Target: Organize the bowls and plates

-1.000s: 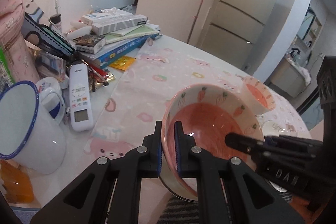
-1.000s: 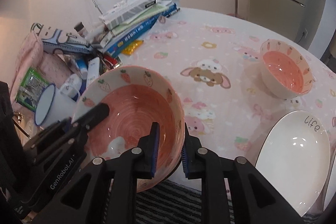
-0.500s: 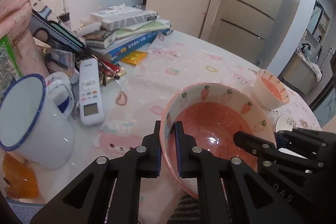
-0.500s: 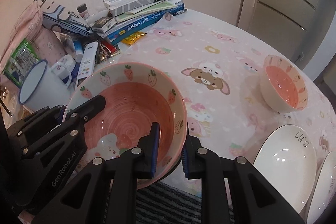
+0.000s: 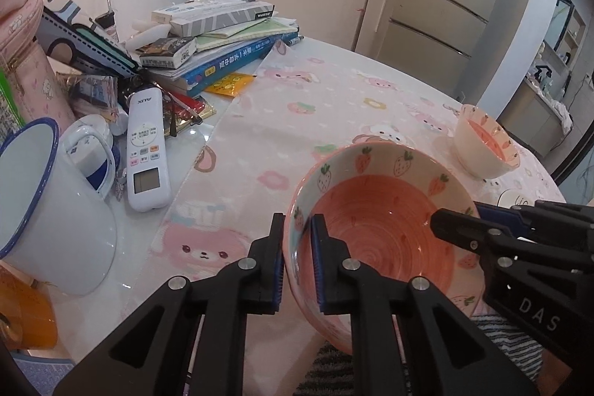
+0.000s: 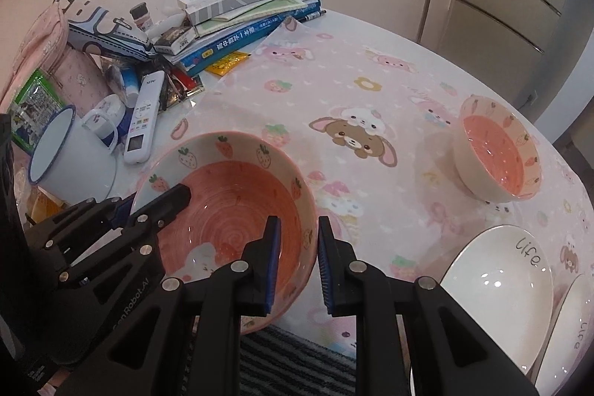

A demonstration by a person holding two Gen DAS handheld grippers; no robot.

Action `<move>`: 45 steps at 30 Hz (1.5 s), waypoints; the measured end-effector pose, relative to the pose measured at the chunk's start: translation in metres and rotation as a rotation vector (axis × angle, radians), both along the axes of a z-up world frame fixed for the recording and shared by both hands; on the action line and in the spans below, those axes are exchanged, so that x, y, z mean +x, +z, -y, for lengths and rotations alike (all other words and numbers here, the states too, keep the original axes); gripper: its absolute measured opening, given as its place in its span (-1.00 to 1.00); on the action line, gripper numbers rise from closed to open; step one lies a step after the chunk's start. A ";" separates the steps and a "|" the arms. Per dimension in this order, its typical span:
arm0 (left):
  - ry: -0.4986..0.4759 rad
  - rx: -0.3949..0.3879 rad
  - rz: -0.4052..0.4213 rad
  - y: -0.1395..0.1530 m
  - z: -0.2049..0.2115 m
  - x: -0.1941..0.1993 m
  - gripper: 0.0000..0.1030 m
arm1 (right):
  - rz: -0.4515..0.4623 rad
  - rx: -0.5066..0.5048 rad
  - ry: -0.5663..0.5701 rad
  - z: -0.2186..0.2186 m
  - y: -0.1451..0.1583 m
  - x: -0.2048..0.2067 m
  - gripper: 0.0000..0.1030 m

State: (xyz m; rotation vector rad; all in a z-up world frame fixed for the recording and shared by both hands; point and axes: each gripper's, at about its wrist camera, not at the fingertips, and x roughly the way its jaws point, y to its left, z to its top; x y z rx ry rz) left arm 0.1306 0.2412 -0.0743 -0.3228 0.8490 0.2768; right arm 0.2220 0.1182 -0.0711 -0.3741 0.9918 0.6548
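Near the front edge of the bench (image 6: 334,36), covered by a pink cloth printed with bears and strawberries, a large strawberry-patterned bowl (image 6: 237,210) with a coral inside is gripped from two sides. The left claw (image 5: 297,255) is clenched on the bowl's left rim, one blue pad inside the wall and one outside. The right claw (image 6: 297,262) straddles the opposite rim with the bowl's wall between its pads; the inner pad looks to touch, but a gap shows at the outer pad, so I cannot tell whether it truly presses. A smaller carrot-patterned bowl (image 6: 499,151) stands well apart toward the right. Two white plates (image 6: 493,284) marked "life" lie at the right front, one overlapping the other. On the left sit a white enamel mug (image 5: 48,210) with a blue rim, a white remote (image 5: 146,154) and a stack of books (image 5: 230,51).
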 end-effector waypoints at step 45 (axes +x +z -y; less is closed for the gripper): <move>-0.264 0.193 0.329 0.195 0.177 0.114 0.98 | 0.225 0.478 -0.674 0.276 0.131 0.109 -0.03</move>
